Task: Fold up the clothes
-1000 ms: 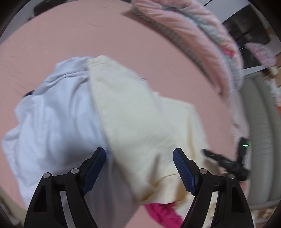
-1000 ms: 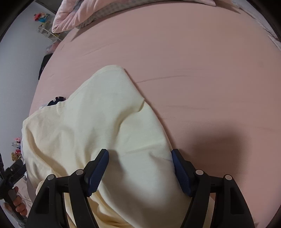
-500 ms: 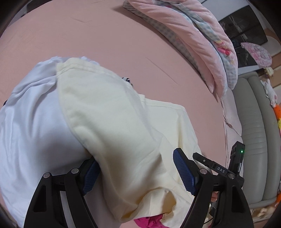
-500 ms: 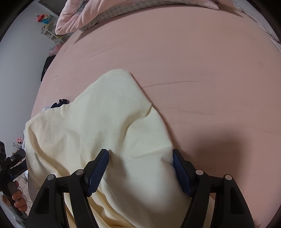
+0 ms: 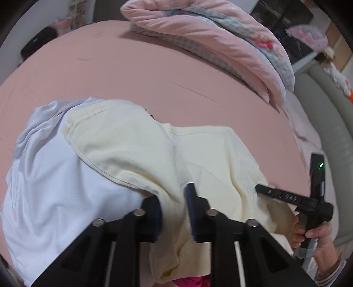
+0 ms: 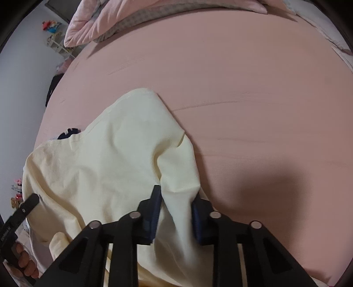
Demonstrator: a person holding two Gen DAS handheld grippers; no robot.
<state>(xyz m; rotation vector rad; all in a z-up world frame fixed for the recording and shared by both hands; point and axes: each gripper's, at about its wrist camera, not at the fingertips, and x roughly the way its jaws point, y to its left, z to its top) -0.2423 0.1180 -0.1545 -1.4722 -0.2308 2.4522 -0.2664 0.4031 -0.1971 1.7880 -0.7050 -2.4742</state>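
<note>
A cream garment (image 5: 136, 150) (image 6: 114, 159) lies rumpled on the pink bed sheet (image 5: 110, 72) (image 6: 253, 77), partly over a white garment (image 5: 50, 187). My left gripper (image 5: 173, 198) is closing, its blue pads pinching a bunched fold of the cream cloth. At the garment's right side, my right gripper (image 6: 176, 203) is closing too, and a gathered ridge of the cream fabric is squeezed between its pads. The right tool and the hand holding it (image 5: 317, 234) show at the left wrist view's right edge.
A pink quilt (image 5: 220, 37) (image 6: 136, 15) is heaped at the far side of the bed. A grey sofa (image 5: 326, 123) stands to the right. Something magenta (image 5: 194, 281) peeks out under the cream garment. A dark patterned item (image 6: 68, 132) lies beyond its far edge.
Both grippers have gone from wide open to closed on the cream garment, bunching it. The left gripper slid across the pile and rolled; the right one stayed put.
</note>
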